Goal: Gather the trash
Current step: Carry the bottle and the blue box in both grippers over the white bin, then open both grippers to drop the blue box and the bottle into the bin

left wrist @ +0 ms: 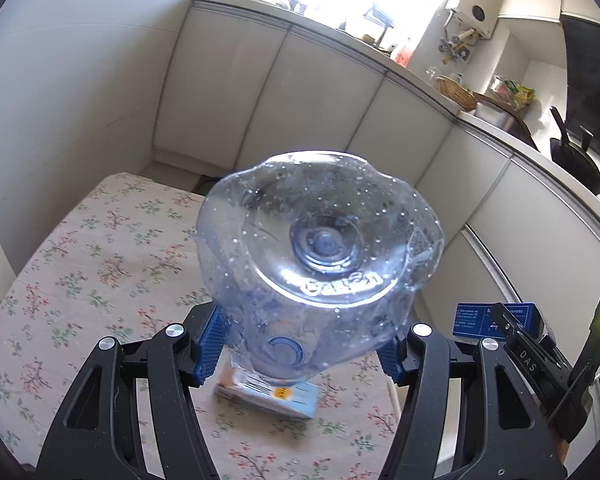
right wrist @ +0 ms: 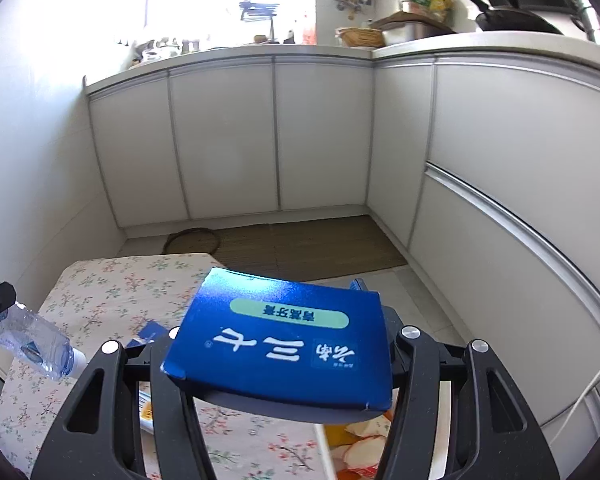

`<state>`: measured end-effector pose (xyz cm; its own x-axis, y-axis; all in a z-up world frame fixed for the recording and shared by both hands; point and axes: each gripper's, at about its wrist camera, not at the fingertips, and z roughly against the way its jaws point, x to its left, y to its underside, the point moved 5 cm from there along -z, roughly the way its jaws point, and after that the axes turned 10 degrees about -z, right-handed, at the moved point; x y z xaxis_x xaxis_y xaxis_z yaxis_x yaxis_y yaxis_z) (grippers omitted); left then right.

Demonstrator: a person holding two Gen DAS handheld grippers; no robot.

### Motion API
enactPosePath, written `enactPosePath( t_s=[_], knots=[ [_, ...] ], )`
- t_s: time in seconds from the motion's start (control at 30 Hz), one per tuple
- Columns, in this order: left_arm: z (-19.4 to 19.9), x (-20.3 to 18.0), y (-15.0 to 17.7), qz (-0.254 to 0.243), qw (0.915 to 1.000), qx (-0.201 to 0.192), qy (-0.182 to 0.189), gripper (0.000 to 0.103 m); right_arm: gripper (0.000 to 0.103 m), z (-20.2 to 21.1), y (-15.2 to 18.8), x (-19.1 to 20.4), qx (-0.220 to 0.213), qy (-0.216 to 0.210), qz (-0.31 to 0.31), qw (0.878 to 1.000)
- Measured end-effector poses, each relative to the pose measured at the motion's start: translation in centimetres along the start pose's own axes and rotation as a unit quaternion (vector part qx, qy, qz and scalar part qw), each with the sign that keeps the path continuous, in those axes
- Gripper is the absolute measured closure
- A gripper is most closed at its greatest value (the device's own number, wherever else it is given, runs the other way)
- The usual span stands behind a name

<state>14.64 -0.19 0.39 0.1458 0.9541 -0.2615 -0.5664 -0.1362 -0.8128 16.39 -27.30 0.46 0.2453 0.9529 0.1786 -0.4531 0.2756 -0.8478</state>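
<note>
Left tongs [left wrist: 300, 344]: black plastic arms, ribbed blue pads [left wrist: 214, 340], clamped on a water bottle [left wrist: 320, 264] at a medium spread.
Water bottle: clear, crumpled thin plastic, beaded with droplets inside, blue cap end toward the camera, embossed base pointing away; held raised over the counter [left wrist: 80, 280].
Counter: draped in a cream cloth with a small pink-and-green floral print.
Carton [left wrist: 268, 394]: small, pale blue and white, flat on the cloth below the bottle, blurred.
Right tongs [right wrist: 276, 360]: same black build, pressed against the sides of a box [right wrist: 284, 344] at a medium spread, pads hidden beneath it.
Box: flat glossy blue cardboard, white characters and a pale green oval label, held level, lifted above the counter edge.
Background: smooth white cabinet doors with metal trim, a woven brown floor mat [right wrist: 320, 244], a black pan [right wrist: 512, 16] on the kitchen worktop.
</note>
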Motion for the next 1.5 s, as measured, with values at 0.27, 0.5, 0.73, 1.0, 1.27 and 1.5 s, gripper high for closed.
enactPosePath(
  t_s=[0.27, 0.5, 0.73, 1.0, 1.27, 1.5],
  knots=[
    [-0.6, -3.4, 0.9, -0.016, 0.9995, 0.012, 0.024, 0.043, 0.047, 0.7, -0.2, -4.5, 0.000, 0.029, -0.018, 0.999],
    [-1.6, -7.4, 1.4, -0.039, 0.9980, 0.021, 0.044, 0.043, 0.047, 0.6, 0.5, -8.8, 0.013, 0.056, -0.032, 0.998],
    [-3.2, -12.3, 2.4, -0.068, 0.9945, 0.038, 0.070, 0.043, 0.046, 0.0, 2.0, -12.7, 0.042, 0.077, -0.032, 0.996],
    [-5.6, -19.1, 3.9, -0.105, 0.9866, 0.062, 0.108, 0.043, 0.028, 0.5, 2.7, -17.4, 0.049, 0.095, -0.049, 0.993],
    [-7.7, -24.6, 5.4, -0.140, 0.9760, 0.090, 0.140, 0.043, 0.024, 2.1, 1.9, -21.2, 0.034, 0.128, -0.097, 0.986],
    [-9.7, -28.6, 6.3, -0.169, 0.9646, 0.116, 0.166, 0.043, 0.022, 2.2, 1.7, -23.7, 0.038, 0.154, -0.126, 0.979]
  ],
)
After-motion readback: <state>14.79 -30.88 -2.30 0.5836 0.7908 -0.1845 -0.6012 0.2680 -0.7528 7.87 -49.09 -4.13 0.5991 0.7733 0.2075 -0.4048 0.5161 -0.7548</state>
